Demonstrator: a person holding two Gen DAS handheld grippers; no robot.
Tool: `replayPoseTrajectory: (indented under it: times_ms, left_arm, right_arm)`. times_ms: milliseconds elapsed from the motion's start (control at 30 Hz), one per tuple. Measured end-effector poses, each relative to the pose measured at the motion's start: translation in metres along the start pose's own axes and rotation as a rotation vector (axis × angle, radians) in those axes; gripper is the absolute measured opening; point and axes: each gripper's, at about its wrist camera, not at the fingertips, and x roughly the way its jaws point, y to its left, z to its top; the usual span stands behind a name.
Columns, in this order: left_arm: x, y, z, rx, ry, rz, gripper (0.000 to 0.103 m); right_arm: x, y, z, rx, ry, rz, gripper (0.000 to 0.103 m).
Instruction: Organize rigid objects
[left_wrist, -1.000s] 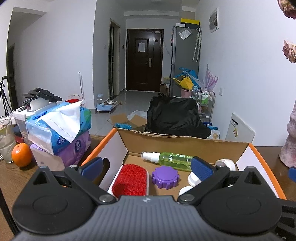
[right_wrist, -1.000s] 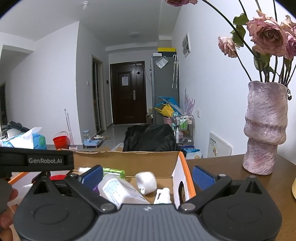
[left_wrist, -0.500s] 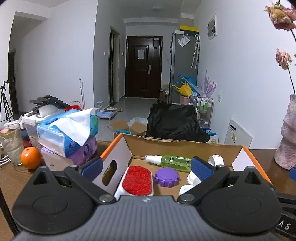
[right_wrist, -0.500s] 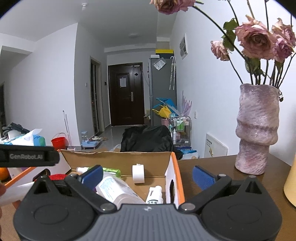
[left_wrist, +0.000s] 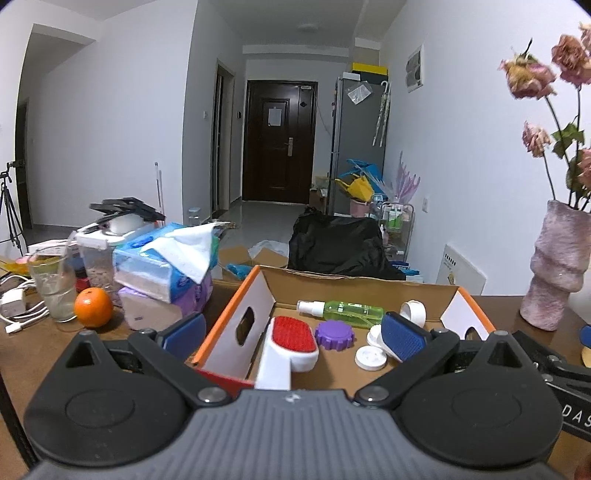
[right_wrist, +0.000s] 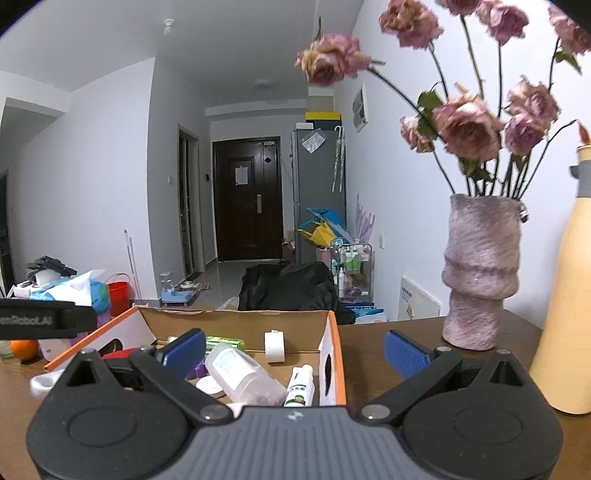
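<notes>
The brown wooden counter (left_wrist: 44, 354) carries an open cardboard box with orange-edged flaps (left_wrist: 236, 306), and every small rigid item in view already lies inside it. Largest of these is the white-handled lint brush with a red pad (left_wrist: 291, 343). Its long axis runs away from the camera, handle end nearest, so it sits almost straight ahead of the left claw (left_wrist: 293, 334) and roughly in line with it. Behind it a green spray bottle (left_wrist: 341, 309) lies crosswise along the far wall. A purple toothed cap (left_wrist: 334, 334) sits just beside the brush pad, with small white round lids (left_wrist: 370, 357) to its right.

The left claw is spread wide and empty, straddling the box's left wall. The right claw (right_wrist: 293, 349) is likewise wide apart and empty, straddling the box's right wall. For the brush, the left claw looks better placed.
</notes>
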Motion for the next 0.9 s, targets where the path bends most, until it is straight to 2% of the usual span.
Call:
replayPoseTrajectory:
  times_ms: [500, 900]
  left_arm:
    - [-0.123, 0.03, -0.023, 0.028, -0.018, -0.019, 0.103]
    - [-0.227, 0.056, -0.071, 0.049, -0.005, -0.009, 0.103]
  right_arm:
    - [-0.117, 0.013, -0.003, -0.009, -0.019, 0.03, 0.103]
    - [-0.233, 0.028, -0.023, -0.029, -0.016, 0.065, 0.103]
